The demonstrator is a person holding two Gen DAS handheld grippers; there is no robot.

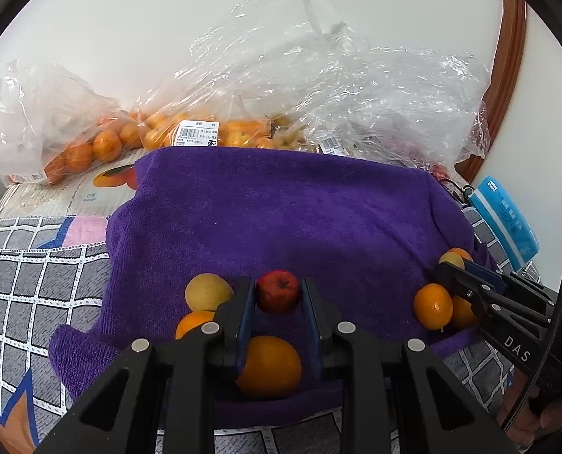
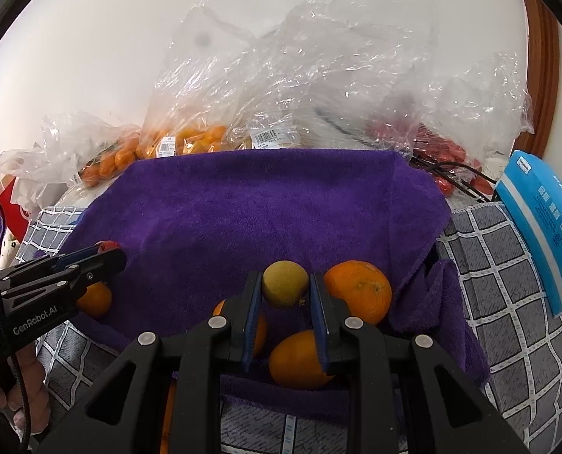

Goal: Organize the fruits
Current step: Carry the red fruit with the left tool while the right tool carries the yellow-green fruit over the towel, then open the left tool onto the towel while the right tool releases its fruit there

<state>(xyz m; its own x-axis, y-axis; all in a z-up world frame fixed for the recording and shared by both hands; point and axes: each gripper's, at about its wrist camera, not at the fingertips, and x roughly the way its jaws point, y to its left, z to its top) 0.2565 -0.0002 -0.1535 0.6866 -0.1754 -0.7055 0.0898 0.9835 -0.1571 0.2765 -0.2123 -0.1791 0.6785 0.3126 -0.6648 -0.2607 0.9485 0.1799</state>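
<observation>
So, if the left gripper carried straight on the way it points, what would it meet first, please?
The left gripper already has its jaws shut on the red apple. Beyond that, it would probably meet only the bare purple towel, though depth is hard to judge.

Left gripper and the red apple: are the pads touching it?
Touching. The left wrist view shows the red apple pinched between both fingers of the left gripper, no gap either side.
</observation>
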